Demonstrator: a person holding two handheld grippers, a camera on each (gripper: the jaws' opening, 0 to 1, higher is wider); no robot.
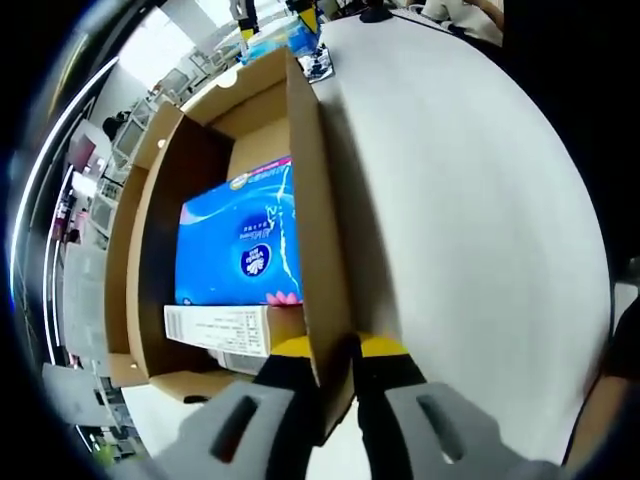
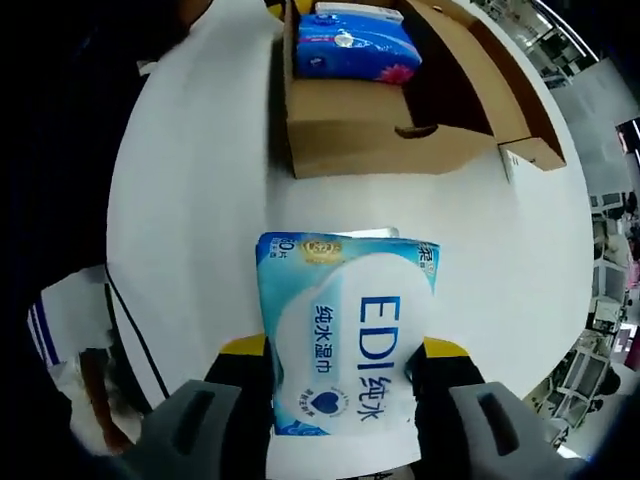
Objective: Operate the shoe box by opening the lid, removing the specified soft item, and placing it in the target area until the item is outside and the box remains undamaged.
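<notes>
since the right gripper [image 2: 345, 372] already clamps the wipes pack [image 2: 345, 340] upright, clear of the shoe box [image 2: 380, 125] w/ bare table [image 2: 200, 200] below, left gripper [image 1: 335, 365] just pinches the box wall

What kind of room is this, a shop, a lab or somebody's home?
Probably a lab or workshop, not a home. A cardboard shoe box sits open on a large white table, and behind it stand shelving racks in a bright open hall. The right gripper holds a wet-wipes pack.
</notes>
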